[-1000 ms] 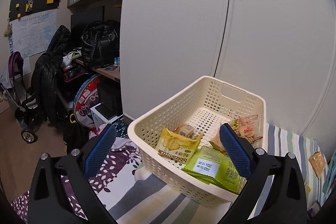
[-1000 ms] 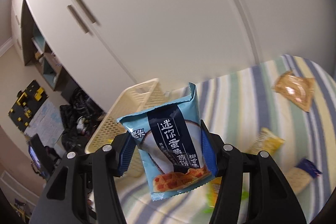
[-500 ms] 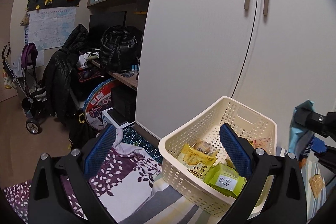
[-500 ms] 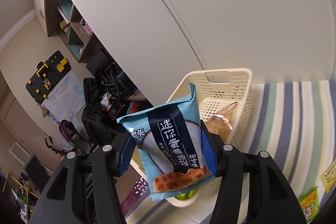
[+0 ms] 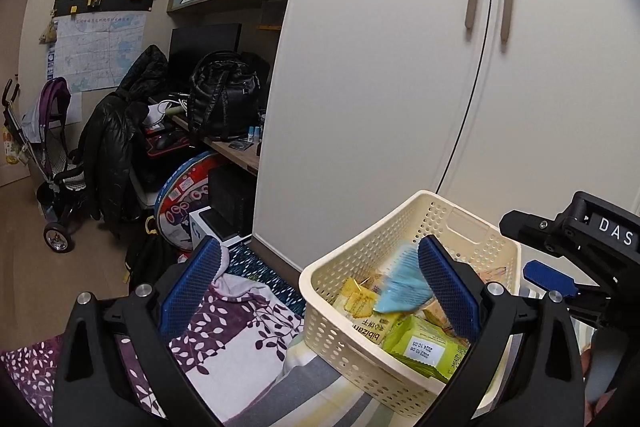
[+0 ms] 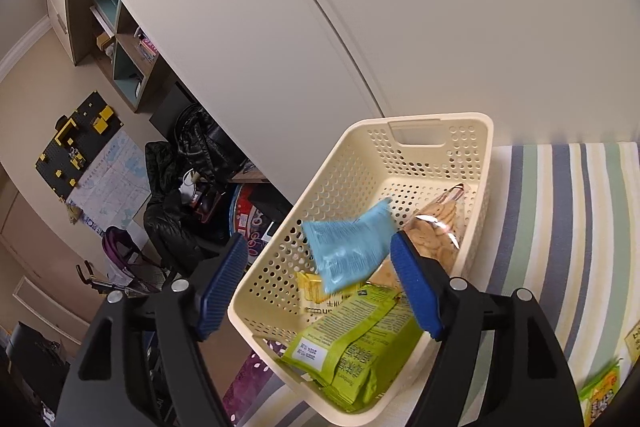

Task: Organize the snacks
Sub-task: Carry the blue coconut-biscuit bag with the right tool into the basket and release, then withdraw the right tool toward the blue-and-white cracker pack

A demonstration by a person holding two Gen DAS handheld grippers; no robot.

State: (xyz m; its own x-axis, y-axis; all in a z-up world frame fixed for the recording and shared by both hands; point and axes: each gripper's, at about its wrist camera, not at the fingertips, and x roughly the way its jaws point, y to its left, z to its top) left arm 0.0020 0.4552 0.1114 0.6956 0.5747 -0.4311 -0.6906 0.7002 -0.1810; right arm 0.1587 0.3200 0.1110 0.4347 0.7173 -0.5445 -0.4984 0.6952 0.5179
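Blue packet (image 6: 352, 247) is loose in the air over the cream basket (image 6: 416, 131), blurred, just ahead of the right claw (image 6: 320, 283), whose jaws stand wide apart on nothing. Left claw (image 5: 320, 291) also spread and empty, at the basket's near-left corner. Basket already holds a green pack (image 6: 356, 347), a yellow pack (image 5: 360, 307) and a cookie bag (image 6: 436, 231). Remaining snacks lie right of the basket on the striped bed (image 6: 560, 227), e.g. a green pouch (image 6: 600, 393); right claw is nearer, with open bed between.
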